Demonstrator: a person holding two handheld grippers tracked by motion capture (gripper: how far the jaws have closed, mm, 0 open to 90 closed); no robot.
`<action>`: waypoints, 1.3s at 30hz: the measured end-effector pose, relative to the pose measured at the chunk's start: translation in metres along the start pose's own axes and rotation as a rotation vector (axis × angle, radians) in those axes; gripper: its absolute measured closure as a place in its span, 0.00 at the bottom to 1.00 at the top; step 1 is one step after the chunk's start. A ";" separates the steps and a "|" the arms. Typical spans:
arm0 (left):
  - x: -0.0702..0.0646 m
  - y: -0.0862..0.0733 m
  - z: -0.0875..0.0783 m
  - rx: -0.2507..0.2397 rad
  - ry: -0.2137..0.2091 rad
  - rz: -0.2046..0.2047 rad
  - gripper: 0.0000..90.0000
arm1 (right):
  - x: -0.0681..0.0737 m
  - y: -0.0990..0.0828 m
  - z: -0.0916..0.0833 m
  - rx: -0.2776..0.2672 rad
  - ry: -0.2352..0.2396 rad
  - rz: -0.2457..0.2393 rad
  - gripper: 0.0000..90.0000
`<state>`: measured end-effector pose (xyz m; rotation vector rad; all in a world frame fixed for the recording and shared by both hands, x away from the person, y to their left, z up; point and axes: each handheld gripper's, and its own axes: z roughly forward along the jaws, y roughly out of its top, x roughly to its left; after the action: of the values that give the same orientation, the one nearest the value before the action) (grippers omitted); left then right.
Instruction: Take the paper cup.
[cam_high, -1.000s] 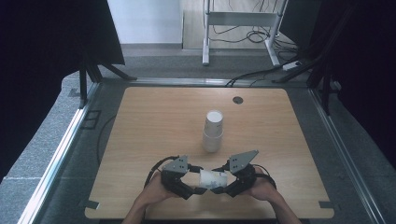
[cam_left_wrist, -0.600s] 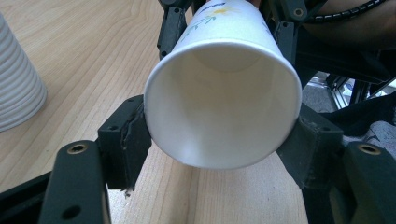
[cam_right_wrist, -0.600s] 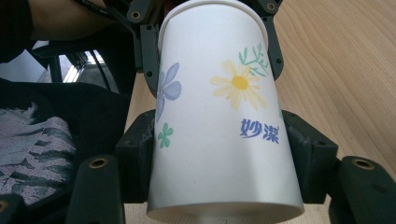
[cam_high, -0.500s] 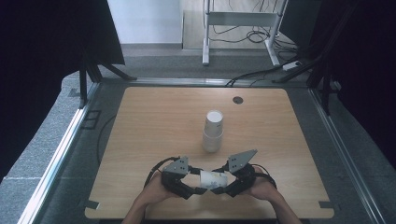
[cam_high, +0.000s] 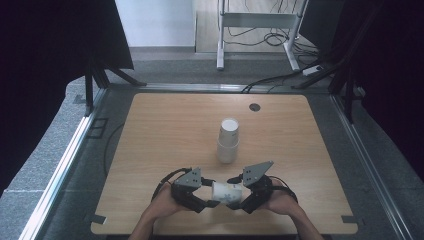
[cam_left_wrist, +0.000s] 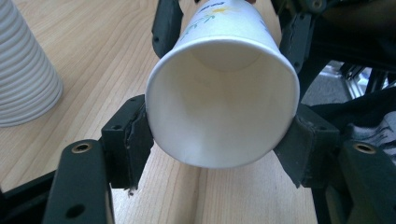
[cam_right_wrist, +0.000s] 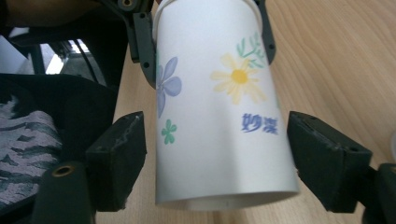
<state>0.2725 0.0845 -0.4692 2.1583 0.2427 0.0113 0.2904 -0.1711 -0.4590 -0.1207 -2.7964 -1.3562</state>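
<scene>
Two blue characters, "妙洁", sit under the paper cup's (cam_right_wrist: 219, 102) painted daisy (cam_right_wrist: 239, 77).

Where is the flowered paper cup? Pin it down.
In the high view the flowered paper cup lies sideways near the table's front edge, between left tool and right tool, before the cup stack.
</scene>
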 end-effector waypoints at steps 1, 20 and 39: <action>-0.001 0.001 0.000 0.014 0.009 0.006 0.36 | 0.000 0.001 -0.001 0.007 -0.009 0.001 0.21; -0.003 0.040 -0.001 0.254 0.053 0.122 0.36 | 0.003 0.020 -0.005 0.261 -0.078 -0.035 0.20; -0.012 0.070 0.018 0.461 0.074 0.252 0.35 | 0.001 0.026 0.014 0.380 -0.038 -0.070 0.28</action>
<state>0.2748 0.0294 -0.4205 2.6384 0.0108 0.1966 0.2917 -0.1435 -0.4473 -0.0384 -3.0526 -0.8153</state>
